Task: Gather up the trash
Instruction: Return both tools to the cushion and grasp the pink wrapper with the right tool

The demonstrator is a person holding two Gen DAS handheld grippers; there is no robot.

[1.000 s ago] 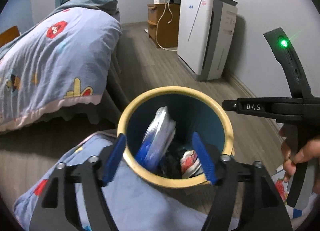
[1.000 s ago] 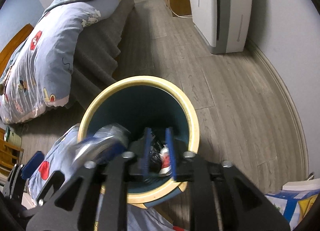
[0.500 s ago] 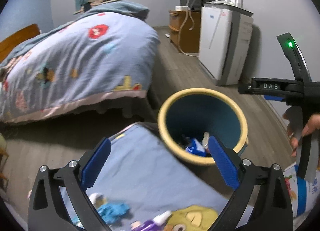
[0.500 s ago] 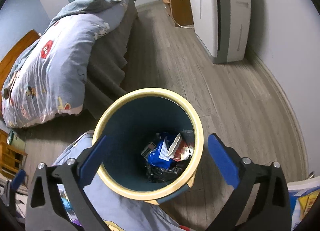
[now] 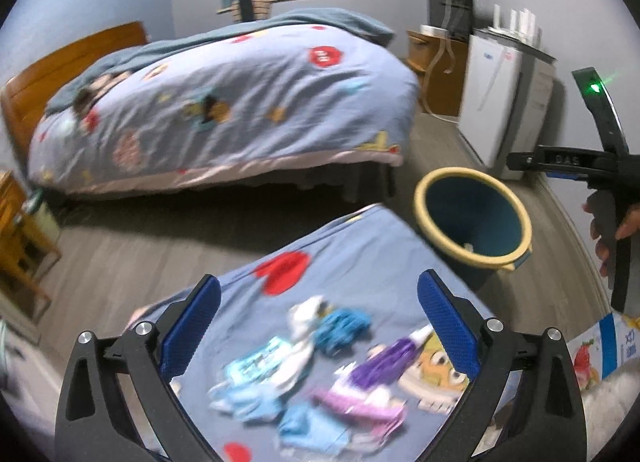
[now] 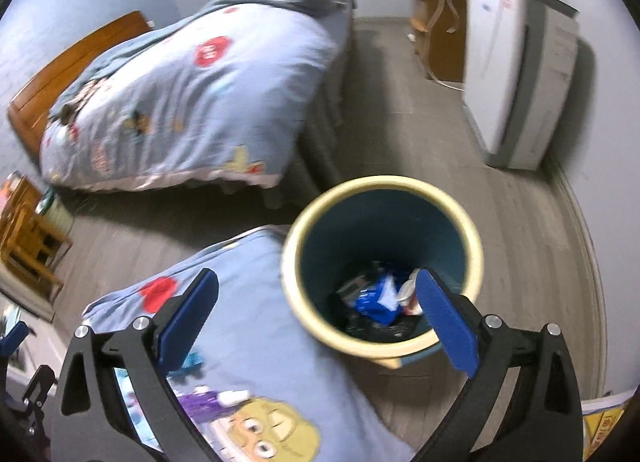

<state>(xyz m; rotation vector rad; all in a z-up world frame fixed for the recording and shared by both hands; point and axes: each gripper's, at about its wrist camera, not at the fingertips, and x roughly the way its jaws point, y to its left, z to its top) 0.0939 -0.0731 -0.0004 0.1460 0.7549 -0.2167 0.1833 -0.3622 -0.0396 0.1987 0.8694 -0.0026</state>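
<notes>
**Beside the bin: part collected, more litter waiting on the cloth**

Ahead of my left gripper (image 5: 318, 326), in the left wrist view, several pieces of trash lie between and just beyond the blue pads: a pale blue and white wrapper (image 5: 264, 366), a crumpled blue scrap (image 5: 340, 326) and a purple wrapper (image 5: 380, 370), all blurred. They rest on a blue patterned cloth (image 5: 360, 262). The jaws stand fully apart and carry nothing. The bin (image 5: 472, 218) sits ahead and to the right, off the cloth's far corner. I judge these pieces still to be collected. The cloth's far edge drops to open floor before the bed (image 5: 224, 110); I have room there.

Directly ahead of my right gripper (image 6: 316, 326), in the right wrist view, the bin (image 6: 380, 190) already holds wrappers (image 6: 378, 298) at the bottom, so part of the job is done. These jaws too are spread wide and empty, the right pad overlapping the bin's near rim in the picture; whether it touches I cannot tell. The bin stands hard against the cloth's edge (image 6: 276, 238). Bare floor lies right of it, up to the white appliance (image 6: 516, 74).
</notes>
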